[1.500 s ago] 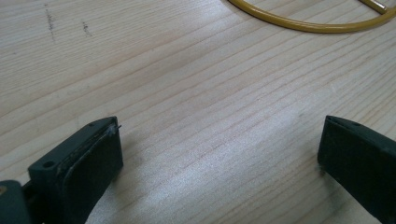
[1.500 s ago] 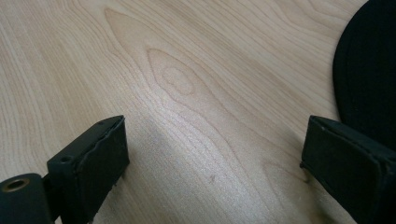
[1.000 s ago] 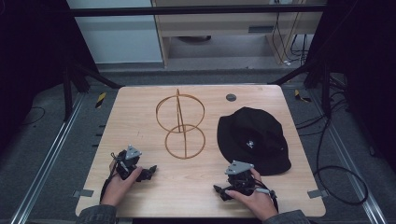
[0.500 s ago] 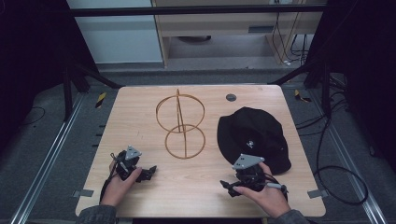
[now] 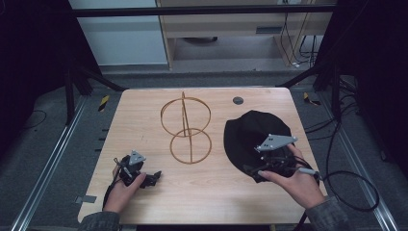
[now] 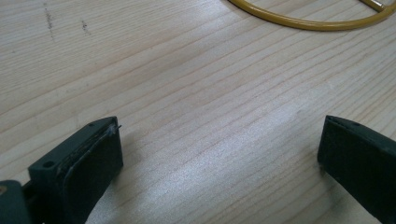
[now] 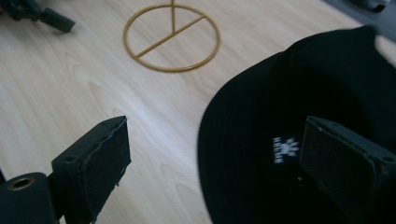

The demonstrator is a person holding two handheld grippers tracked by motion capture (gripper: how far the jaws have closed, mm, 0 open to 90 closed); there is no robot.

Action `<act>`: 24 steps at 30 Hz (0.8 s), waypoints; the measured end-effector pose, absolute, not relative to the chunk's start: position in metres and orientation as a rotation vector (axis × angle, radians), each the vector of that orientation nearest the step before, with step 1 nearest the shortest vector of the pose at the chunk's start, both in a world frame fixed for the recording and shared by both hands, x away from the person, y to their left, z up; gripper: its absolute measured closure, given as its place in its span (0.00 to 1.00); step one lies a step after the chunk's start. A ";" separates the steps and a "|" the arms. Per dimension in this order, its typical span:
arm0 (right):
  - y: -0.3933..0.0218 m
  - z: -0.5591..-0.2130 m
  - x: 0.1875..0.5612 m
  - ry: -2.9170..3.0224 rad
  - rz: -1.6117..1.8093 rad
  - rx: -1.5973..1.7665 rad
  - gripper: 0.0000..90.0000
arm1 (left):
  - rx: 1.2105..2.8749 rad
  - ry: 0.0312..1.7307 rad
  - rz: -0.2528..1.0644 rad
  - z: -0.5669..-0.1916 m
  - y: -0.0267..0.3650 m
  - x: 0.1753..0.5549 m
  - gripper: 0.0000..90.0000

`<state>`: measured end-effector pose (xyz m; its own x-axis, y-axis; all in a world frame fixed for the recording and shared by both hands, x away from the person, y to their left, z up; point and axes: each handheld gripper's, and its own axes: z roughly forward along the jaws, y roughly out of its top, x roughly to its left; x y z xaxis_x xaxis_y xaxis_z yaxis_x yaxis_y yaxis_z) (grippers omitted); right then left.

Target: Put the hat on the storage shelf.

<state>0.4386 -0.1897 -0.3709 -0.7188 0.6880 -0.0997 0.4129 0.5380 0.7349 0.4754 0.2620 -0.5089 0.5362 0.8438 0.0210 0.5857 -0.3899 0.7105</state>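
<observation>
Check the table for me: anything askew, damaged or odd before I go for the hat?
Nothing stands out. The black hat lies flat on the table, the gold wire stand is upright beside it, and the right gripper is open at the hat's brim.

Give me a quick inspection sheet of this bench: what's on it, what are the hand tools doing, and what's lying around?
Surface: wooden table, a small dark round disc near its far edge.
Job's things: black hat lying on the right side; gold wire stand at the middle.
Clutter: nothing seen.
Grippers: right gripper open, one jaw over the hat's brim, the other over bare wood; left gripper open, low over bare wood.
Cables: black cable looping on the floor at right.
Surroundings: dark frame legs, grey floor, pale cabinet behind.
</observation>
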 end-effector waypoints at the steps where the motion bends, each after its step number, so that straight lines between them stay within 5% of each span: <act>1: -0.192 -0.366 0.441 2.392 0.996 0.904 0.10 | 2.118 1.151 0.506 -0.509 0.262 0.475 0.00; 10: -0.218 -0.331 0.461 2.334 0.952 1.010 0.10 | 2.121 1.150 0.506 -0.509 0.262 0.475 0.00; 24: -0.251 -0.320 0.489 2.342 0.890 1.180 0.08 | 2.119 1.151 0.505 -0.509 0.262 0.474 0.00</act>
